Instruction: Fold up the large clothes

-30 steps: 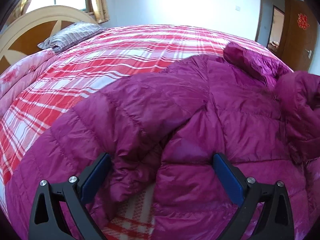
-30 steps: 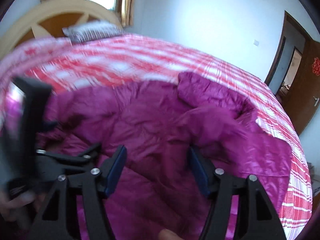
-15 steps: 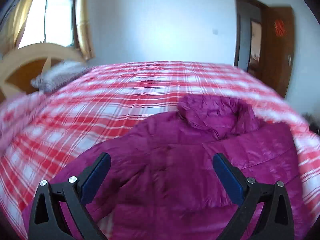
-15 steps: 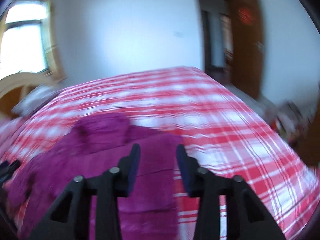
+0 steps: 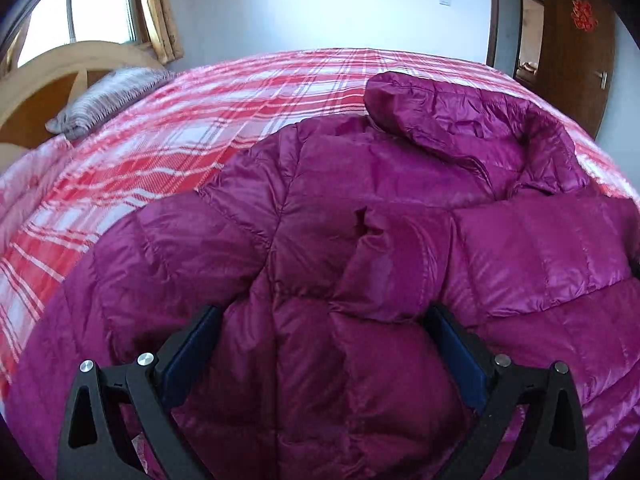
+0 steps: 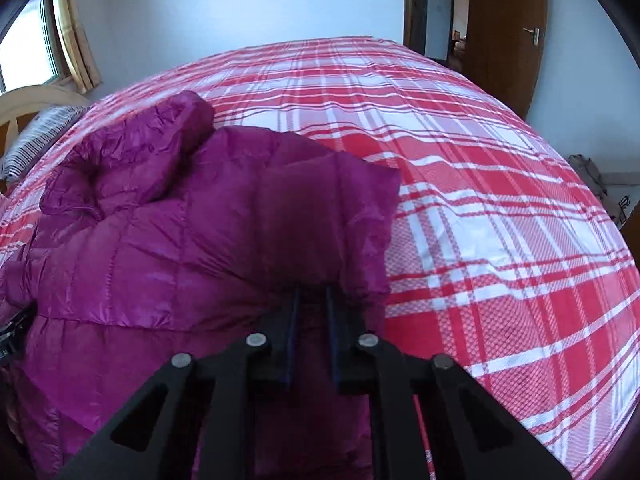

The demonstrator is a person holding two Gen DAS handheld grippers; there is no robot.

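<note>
right gripper (image 6: 311, 300) fingers just been closing, now pinched on jacket (image 6: 180, 240) at its outer right edge, fabric between pads. left gripper (image 5: 320, 344) fingers wide open, straddling puffy middle, gripping nothing. jacket sprawled on bed (image 6: 460, 160), hood (image 5: 448, 120) away from fingers, long axis running away from both, right hand nearer fold edge
</note>
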